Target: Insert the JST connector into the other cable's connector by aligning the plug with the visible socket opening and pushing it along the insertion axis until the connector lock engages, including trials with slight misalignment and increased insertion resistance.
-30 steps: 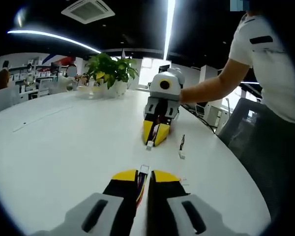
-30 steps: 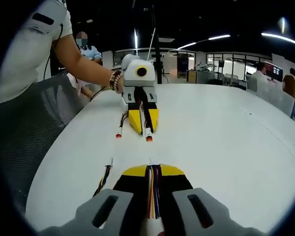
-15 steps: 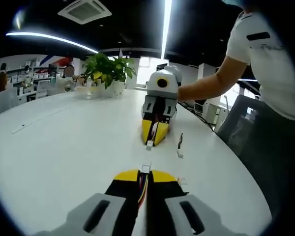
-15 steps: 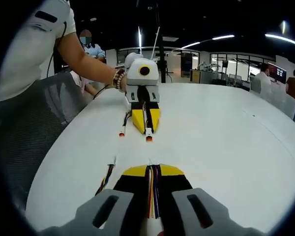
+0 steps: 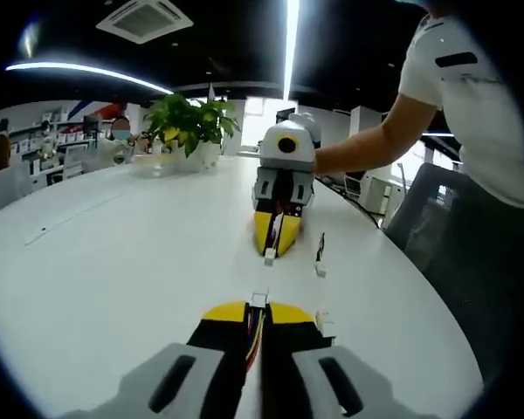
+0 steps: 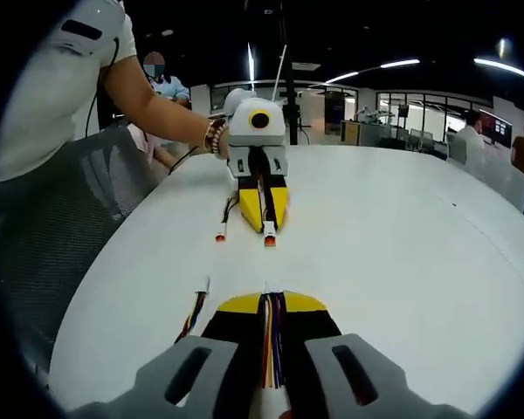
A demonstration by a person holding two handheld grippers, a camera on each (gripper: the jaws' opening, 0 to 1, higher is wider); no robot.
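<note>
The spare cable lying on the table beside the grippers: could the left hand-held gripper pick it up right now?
Probably not: the left hand-held gripper is already shut on its own cable. The spare cable itself lies unobstructed.

A broad white worktop [image 5: 113,262] carries a loose cable [image 5: 319,257] and, at its far end, a potted plant [image 5: 192,131].

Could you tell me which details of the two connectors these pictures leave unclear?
- Left gripper: its white connector is too small to show the opening.
- Right gripper: its jaws hide the plug; wires show between them.
- Spare cable on the table: end too small.
</note>
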